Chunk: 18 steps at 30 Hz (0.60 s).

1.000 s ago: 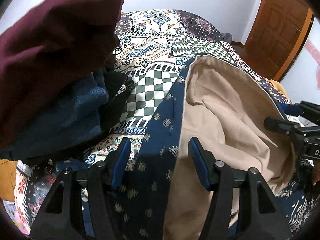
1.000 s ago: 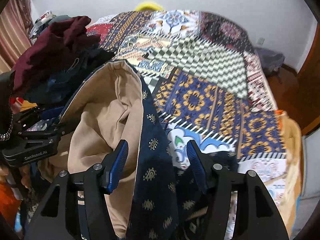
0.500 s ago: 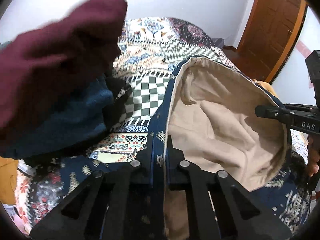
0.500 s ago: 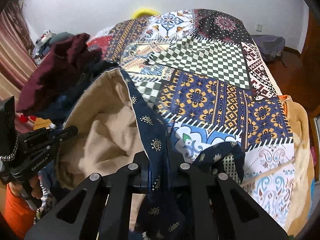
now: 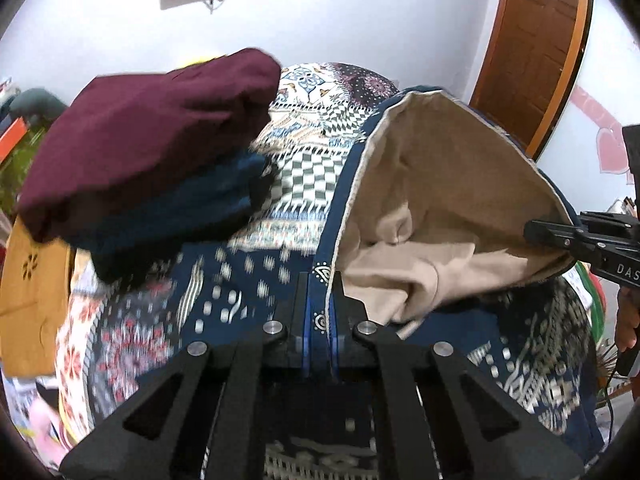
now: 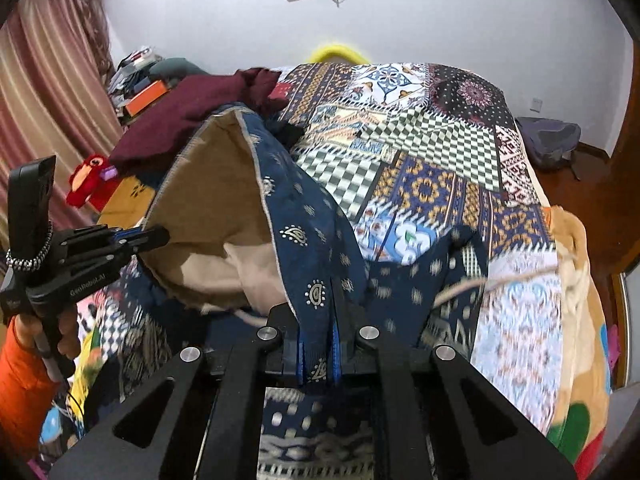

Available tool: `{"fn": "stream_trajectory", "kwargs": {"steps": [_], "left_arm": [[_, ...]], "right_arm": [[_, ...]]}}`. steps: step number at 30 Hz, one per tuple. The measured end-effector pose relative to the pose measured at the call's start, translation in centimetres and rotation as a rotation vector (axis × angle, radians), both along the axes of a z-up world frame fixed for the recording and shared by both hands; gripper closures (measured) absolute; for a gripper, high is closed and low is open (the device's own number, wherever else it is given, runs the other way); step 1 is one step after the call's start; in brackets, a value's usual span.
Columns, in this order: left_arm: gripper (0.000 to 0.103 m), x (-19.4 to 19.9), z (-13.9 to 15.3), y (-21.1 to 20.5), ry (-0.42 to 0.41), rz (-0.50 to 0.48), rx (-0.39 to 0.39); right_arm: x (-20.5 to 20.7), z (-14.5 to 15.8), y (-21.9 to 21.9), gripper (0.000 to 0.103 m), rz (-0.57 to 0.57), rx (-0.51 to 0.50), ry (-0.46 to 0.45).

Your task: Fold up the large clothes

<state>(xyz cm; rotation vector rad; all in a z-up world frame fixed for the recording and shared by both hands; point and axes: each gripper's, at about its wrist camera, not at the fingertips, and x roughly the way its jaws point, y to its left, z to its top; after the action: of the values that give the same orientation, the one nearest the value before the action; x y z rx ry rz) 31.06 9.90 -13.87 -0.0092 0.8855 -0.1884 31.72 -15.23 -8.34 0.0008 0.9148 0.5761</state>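
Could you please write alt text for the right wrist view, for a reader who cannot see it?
The right tongs are shut on the edge of a navy patterned garment with beige lining, above a patchwork bedspread. At left, the left tongs grip its opposite edge.

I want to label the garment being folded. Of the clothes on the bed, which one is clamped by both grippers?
The navy patterned garment with beige lining, pinched at its edge by left gripper and right gripper. The maroon cloth and dark blue cloth lie untouched, piled.

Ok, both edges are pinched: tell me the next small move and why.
Probably lift both grippers and spread them apart. The left gripper and right gripper each clamp the navy garment's rim, yet it sags open, tan lining showing, over the bed.
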Motion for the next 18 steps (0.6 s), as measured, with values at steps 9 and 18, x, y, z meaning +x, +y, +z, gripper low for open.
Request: {"fn": "stream_trajectory", "kwargs": {"steps": [9,18], "left_arm": [[0.097,-5.7,-4.9,1.6,0.145,0.003,-0.015],[0.074,-9.1,-7.4,4.3,0.224,0.087,-0.058]], "right_arm": [[-3.6,-3.0,-1.5,0.091,-0.02,-0.06,0.072],[-6.7,-2.7,-4.1,0.09,-0.018,-0.083,0.109]]}}
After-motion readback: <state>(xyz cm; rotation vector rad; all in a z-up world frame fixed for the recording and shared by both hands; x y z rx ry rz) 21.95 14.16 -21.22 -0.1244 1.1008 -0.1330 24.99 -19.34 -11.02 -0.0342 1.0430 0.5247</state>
